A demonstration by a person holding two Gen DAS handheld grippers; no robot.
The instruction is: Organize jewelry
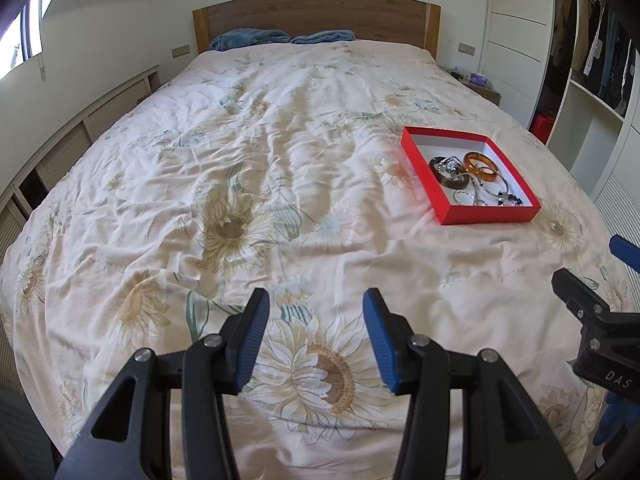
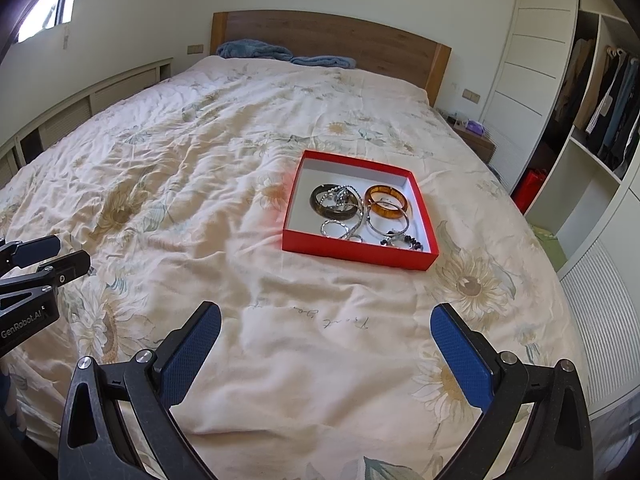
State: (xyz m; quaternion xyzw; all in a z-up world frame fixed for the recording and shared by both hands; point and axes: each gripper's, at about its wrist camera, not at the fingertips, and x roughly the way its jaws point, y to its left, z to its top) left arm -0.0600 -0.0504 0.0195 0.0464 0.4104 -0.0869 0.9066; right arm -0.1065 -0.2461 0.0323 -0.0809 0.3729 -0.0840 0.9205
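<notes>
Right wrist view puts the red box (image 2: 360,254) ahead of the right claw (image 2: 326,350), lying flat on the bed (image 2: 160,160) with its lid off. Inside it, toward the near wall, sit a dark bangle (image 2: 320,210), an amber bangle (image 2: 388,213) beside it, silver rings and chains (image 2: 340,228) between and in front of them, and a dark beaded bracelet (image 2: 404,241) against the near wall. Everything seems gathered in the box already; no jewelry shows on the quilt around it.

Both claws are empty. The right claw's jaws stand wide apart with only quilt between them. The left claw (image 1: 316,338), off to the left of the box and farther from it, is also spread with nothing gripped.

If the pieces are still to be sorted, the right claw is the better placed. The job probably calls for coming over the near wall of the box steeply, since a shallow approach would likely push the box across the soft quilt. Start with the amber bangle, which lies clear of the tangle; the chains draped over the dark bangle may drag their neighbours along. The left claw could steady the box's left wall.
</notes>
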